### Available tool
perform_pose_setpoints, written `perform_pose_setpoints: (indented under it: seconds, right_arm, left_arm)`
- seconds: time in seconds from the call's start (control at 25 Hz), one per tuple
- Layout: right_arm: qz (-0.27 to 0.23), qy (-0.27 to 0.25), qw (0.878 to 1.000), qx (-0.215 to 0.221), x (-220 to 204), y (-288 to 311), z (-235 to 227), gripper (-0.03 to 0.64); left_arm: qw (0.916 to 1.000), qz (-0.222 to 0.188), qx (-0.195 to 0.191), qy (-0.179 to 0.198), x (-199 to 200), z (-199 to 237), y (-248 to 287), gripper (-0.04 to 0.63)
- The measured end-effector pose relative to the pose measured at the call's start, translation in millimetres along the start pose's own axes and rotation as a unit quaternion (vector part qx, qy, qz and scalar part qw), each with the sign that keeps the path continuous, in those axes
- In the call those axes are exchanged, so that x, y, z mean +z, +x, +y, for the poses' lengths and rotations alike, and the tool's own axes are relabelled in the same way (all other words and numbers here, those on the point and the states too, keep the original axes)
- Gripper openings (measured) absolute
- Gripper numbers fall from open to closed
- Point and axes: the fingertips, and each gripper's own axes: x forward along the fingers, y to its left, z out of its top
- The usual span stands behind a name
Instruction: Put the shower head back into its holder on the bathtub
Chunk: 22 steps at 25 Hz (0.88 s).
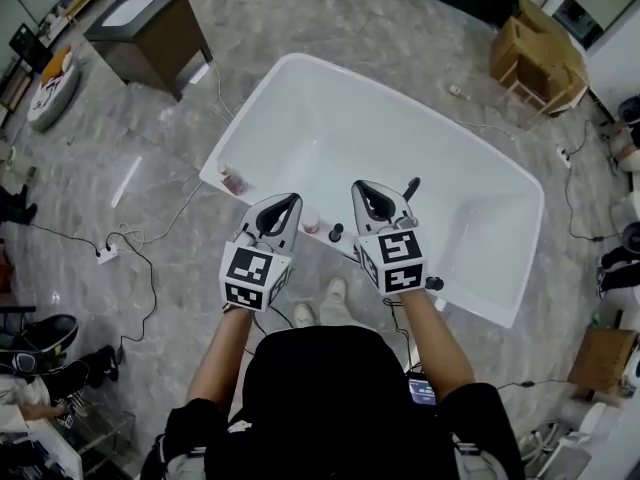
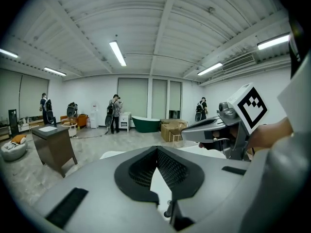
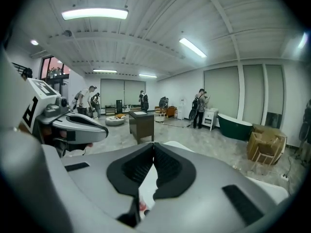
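Observation:
A white bathtub (image 1: pixel 300 80) lies below me on the marble floor. On its near rim a dark, slim handle, apparently the shower head (image 1: pixel 411 188), stands upright just right of my right gripper (image 1: pixel 357 185). A black knob (image 1: pixel 336 233) sits on the rim between the two grippers. My left gripper (image 1: pixel 293 198) hovers above the same rim, side by side with the right one. Both are held high, clear of the rim, with nothing in them. In the left gripper view the left gripper (image 2: pixel 157 148) has its pads meeting at the tip. The right gripper (image 3: pixel 154 144) looks the same in its own view.
A pink bottle (image 1: pixel 233 179) and a small cup (image 1: pixel 311 223) stand on the tub's near rim. A dark wooden table (image 1: pixel 150 33) is at the far left, a wooden chair (image 1: pixel 540 53) at the far right. Cables and a power strip (image 1: pixel 107 253) lie on the floor. People stand far off.

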Motion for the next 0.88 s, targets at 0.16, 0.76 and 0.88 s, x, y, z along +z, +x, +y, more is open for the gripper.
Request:
perform_pose_setpoints:
  seconds: [0.16,0.76,0.88]
  right_arm:
    - [-0.035,-0.001,0.999,0.003,26.3,-10.2,5.0,0.023]
    - [-0.102,0.004,0.995,0.009,76.5,-43.0,15.5,0.023]
    - [-0.106,0.004,0.994,0.006,80.3,-45.2,15.0,0.023]
  left_arm:
    - [0.9996,-0.027,-0.002,0.007,27.6,-3.7,-6.4,0.014]
    - [0.9961,-0.076,0.030,0.035,69.8,5.2,-41.9,0.014]
    - [0.9958,-0.075,0.035,0.038,69.9,8.6,-47.7,0.014]
